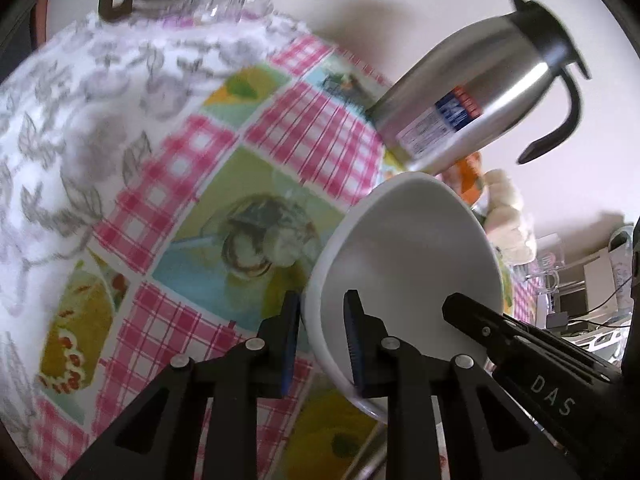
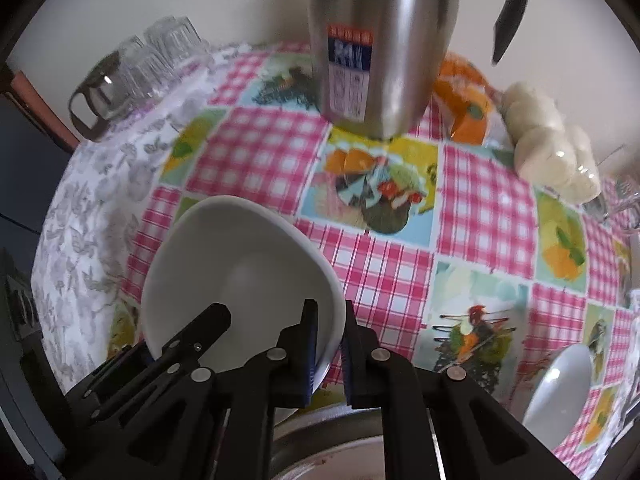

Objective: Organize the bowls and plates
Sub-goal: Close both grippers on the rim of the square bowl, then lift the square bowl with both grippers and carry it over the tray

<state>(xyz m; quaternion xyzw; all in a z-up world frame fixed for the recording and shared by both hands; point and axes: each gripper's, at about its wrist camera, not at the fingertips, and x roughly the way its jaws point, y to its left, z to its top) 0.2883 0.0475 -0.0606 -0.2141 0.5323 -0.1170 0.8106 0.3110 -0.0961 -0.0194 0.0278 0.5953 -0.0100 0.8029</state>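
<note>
A plain white bowl (image 1: 408,264) is held from two sides above the patterned tablecloth (image 1: 200,208). In the left wrist view my left gripper (image 1: 323,340) is shut on its near-left rim, one pad inside the wall and one outside. From the right, one of the right gripper's fingers (image 1: 500,332) reaches into the bowl. In the right wrist view the same bowl (image 2: 240,272) sits lower left, and my right gripper (image 2: 330,350) is shut on its right rim. There, one of the left gripper's fingers (image 2: 200,332) lies inside the bowl.
A steel thermos jug (image 2: 380,40) stands just behind the bowl. Glasses (image 2: 160,56) are at the back left, a bag of white buns (image 2: 552,152) and an orange packet (image 2: 464,96) at the back right. Another white dish (image 2: 560,388) lies at right; a metal rim (image 2: 320,432) shows below.
</note>
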